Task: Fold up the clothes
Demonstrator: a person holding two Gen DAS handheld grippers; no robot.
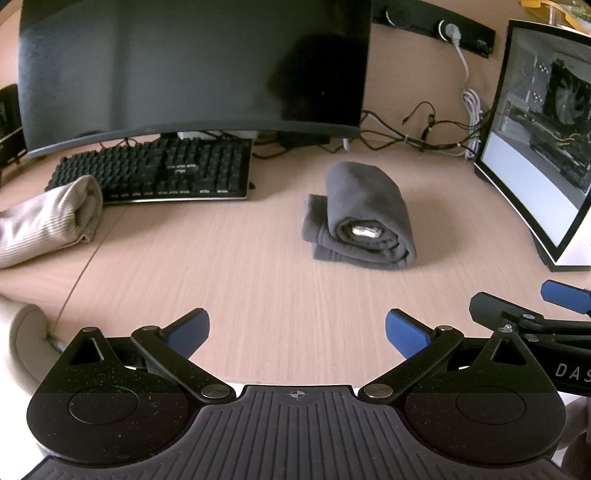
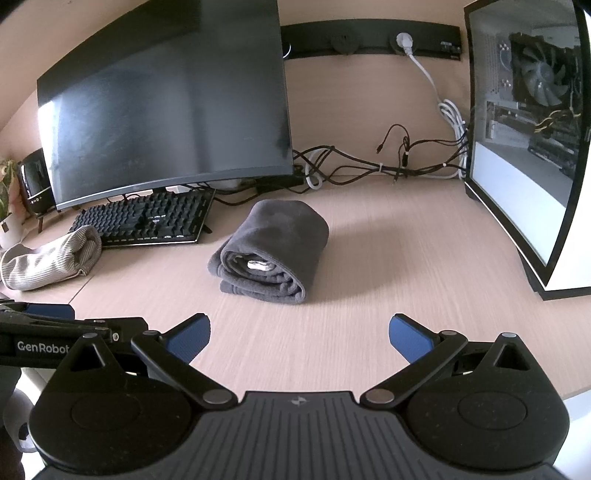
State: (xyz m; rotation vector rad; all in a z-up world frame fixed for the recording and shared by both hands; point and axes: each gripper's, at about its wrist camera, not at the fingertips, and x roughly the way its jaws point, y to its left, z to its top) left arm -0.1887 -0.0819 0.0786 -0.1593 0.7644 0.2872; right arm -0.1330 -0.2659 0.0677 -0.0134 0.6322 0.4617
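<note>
Nearest to the cameras: left gripper (image 1: 297, 334), blue-padded fingers (image 1: 190, 330) spread wide, nothing between them, poised over bare wood-grain desk (image 1: 240, 288). Alongside on the right: right gripper (image 2: 299, 336), likewise released, pads (image 2: 408, 338) well apart and empty; also partly visible at the right edge of the left wrist view (image 1: 532, 314). Both grippers apart from any fabric.

Mid-desk, ahead of both grippers: dark grey garment (image 1: 360, 216) (image 2: 271, 249), folded and rolled into a compact bundle, resting flat on the desk. Open end of the roll facing the cameras, with a small pale label or tag (image 1: 365, 232) showing inside the layers. Not touched by either gripper.

To the left, near the desk edge: beige ribbed garment (image 1: 44, 221) (image 2: 48, 258), loosely bundled, just beside the front corner of a black keyboard (image 1: 155, 171) (image 2: 147, 219).

Farther back: dark curved monitor (image 1: 192, 70) (image 2: 166, 110) standing over the keyboard, screen off. At the right side: computer case with glass panel (image 1: 535, 140) (image 2: 524, 129), fan and internal parts visible through it. Along the rear: tangle of black and white cables (image 1: 424, 133) (image 2: 388, 166), and a black socket strip (image 1: 439, 24) (image 2: 369, 37) on the wall with one white plug inserted.
</note>
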